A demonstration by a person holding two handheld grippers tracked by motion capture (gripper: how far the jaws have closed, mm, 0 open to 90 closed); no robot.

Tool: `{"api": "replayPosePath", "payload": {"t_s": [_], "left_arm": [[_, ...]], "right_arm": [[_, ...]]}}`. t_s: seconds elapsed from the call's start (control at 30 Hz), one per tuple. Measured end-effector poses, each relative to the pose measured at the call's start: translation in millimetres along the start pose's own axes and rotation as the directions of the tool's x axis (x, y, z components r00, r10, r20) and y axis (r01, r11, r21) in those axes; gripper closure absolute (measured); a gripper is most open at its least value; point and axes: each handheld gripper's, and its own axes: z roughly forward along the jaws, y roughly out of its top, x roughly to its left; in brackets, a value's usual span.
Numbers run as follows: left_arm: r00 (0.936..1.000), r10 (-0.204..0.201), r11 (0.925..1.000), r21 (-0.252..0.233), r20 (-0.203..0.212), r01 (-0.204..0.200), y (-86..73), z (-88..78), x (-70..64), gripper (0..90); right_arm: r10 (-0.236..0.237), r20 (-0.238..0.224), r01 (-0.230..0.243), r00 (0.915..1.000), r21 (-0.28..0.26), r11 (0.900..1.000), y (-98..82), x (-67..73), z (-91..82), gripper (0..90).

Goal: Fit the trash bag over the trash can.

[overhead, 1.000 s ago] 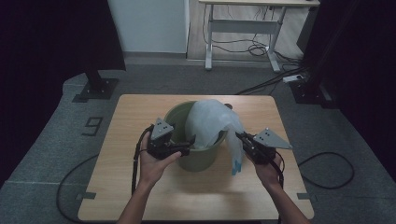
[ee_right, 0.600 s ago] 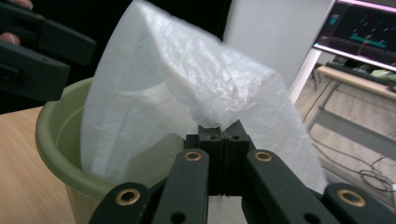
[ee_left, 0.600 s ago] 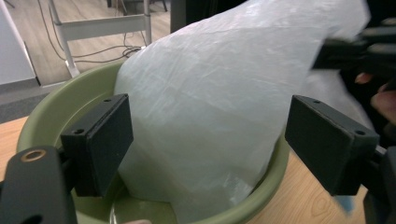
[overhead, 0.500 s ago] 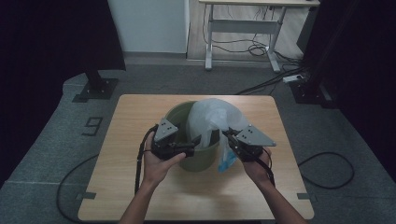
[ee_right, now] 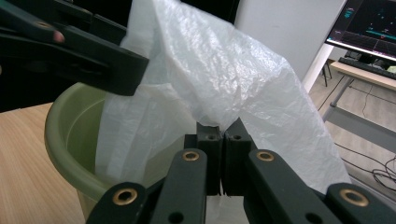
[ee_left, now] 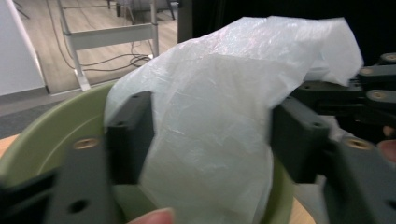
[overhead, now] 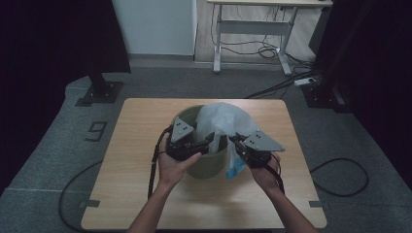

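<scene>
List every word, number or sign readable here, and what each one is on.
"9": dark numeral on the grey floor, left of the table.
Monitor in the right gripper view: coloured graphics and text, too small and blurred to read.
Nothing readable on the bag, bin or grippers.

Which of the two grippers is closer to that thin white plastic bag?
Right. The right gripper is shut on the plastic bag, pinching its edge. The left gripper has the bag between its jaws, which have just been closing, not yet pressing it.
</scene>
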Motion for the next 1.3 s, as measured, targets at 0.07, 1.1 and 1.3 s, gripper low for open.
{"api": "replayPosePath", "payload": {"t_s": [0.07, 1.1, 1.3], "left_arm": [[1.0, -0.003, 0.9999, 0.01, -0.009, 0.003, 0.4, 2.2, 0.5, 45.5], [0.9985, -0.028, 0.9994, 0.024, 0.047, 0.027, -1.3, -9.2, 20.2, 89.8], [0.9978, -0.004, 0.9993, 0.038, 0.066, 0.001, -6.4, -23.2, 24.0, 89.6]], "right_arm": [[0.004, 0.002, -0.004, 1.0, -0.002, 1.0, -0.7, -1.6, -1.1, 86.5], [0.174, 0.145, -0.19, 0.9739, 0.101, 0.977, -111.7, 41.4, 1.0, 37.0], [0.185, 0.187, -0.195, 0.9647, 0.038, 0.98, -106.7, 13.5, -15.5, 80.5]]}}
